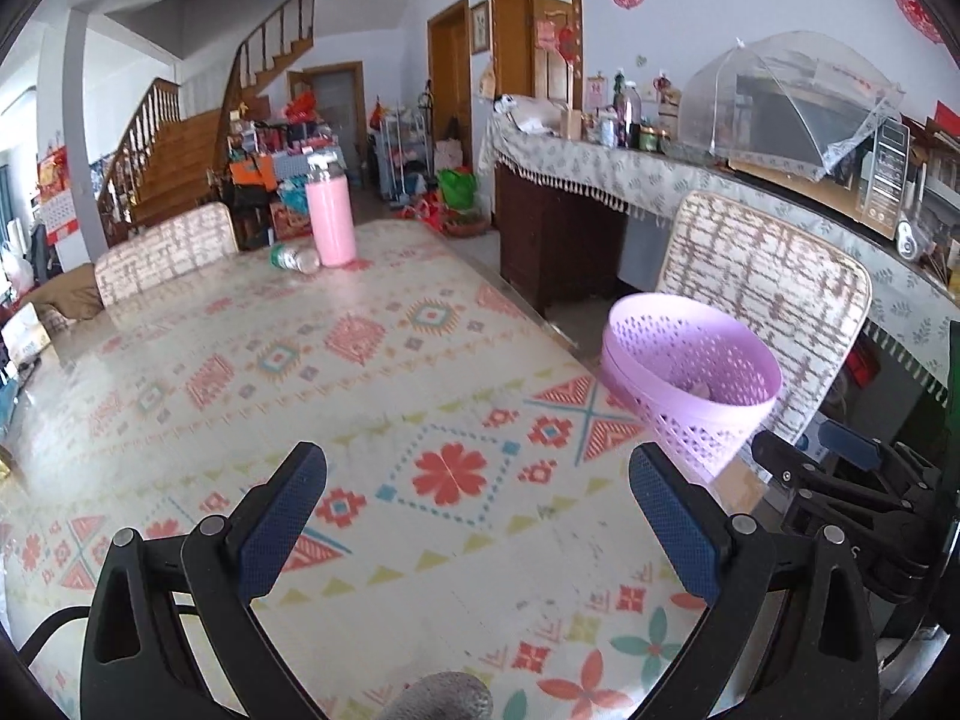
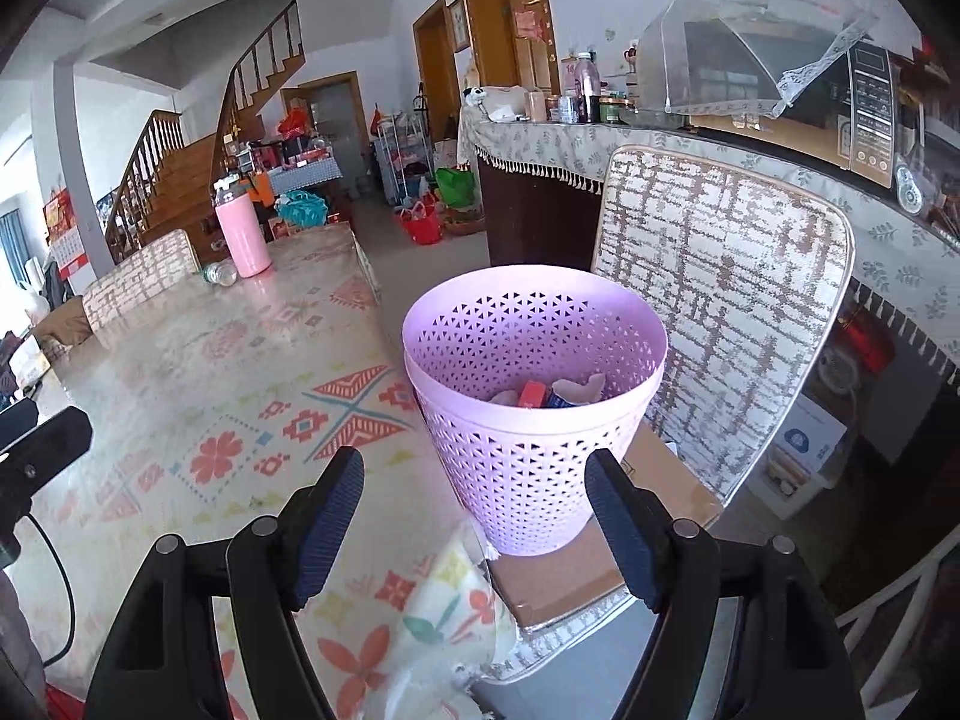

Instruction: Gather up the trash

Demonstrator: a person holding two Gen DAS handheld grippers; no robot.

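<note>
A pink perforated wastebasket (image 2: 534,420) stands on a cardboard box (image 2: 576,570) on a chair beside the table. It holds scraps of trash (image 2: 552,393), red, blue and pale. My right gripper (image 2: 474,516) is open and empty, just in front of the basket's base. My left gripper (image 1: 477,516) is open and empty above the patterned tablecloth (image 1: 360,420). The basket also shows in the left wrist view (image 1: 690,378), to the right of the table, with the right gripper (image 1: 840,468) below it. An empty clear plastic bottle (image 1: 294,258) lies at the table's far end.
A pink thermos (image 1: 330,219) stands next to the lying bottle. Chairs with checked covers stand at the right (image 2: 720,300) and far left (image 1: 168,246) of the table. A sideboard (image 1: 600,180) with jars, a mesh food cover and a microwave runs along the right wall.
</note>
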